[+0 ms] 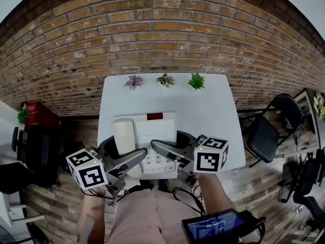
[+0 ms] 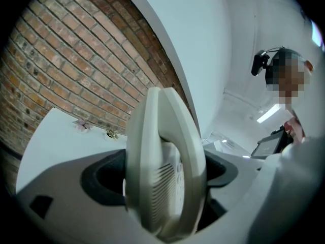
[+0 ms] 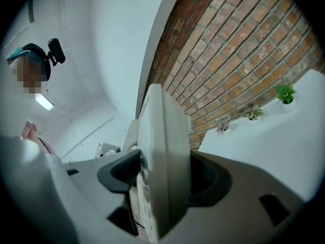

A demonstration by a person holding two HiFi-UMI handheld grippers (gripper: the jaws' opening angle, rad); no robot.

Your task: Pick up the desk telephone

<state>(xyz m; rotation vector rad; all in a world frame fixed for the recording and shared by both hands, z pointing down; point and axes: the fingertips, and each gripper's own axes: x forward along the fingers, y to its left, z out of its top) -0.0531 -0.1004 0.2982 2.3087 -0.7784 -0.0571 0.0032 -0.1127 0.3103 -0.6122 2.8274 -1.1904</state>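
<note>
Now, step in hand: lifting the desk telephone [image 1: 152,136] with two grippers, as I judge it
Left gripper [image 1: 136,159]: jaws fairly wide and pressed on the telephone's left edge, near the handset [image 1: 124,135]; its own view shows the pads against the plastic
Right gripper [image 1: 161,149]: jaws also fairly wide, clamped on the right edge; the body fills the gap between the pads
Place of the telephone: at the near edge of the white table [image 1: 208,100], at 6 o'clock from the middle potted plant [image 1: 165,80]; I cannot tell whether its base rests on the table or is clear of it
How to do it well: keep both grippers at equal height and equal pressure; the handset seems only to lie in its cradle, so a tilt toward 9 o'clock could let it slide out; move slowly and level
Look of the telephone: cream-white plastic; handset at its 9 o'clock side, dark red display [image 1: 155,116] at 12 o'clock, keypad [image 1: 152,161] at 6 o'clock; the shell looks smooth and hard, probably a little slippery
</note>
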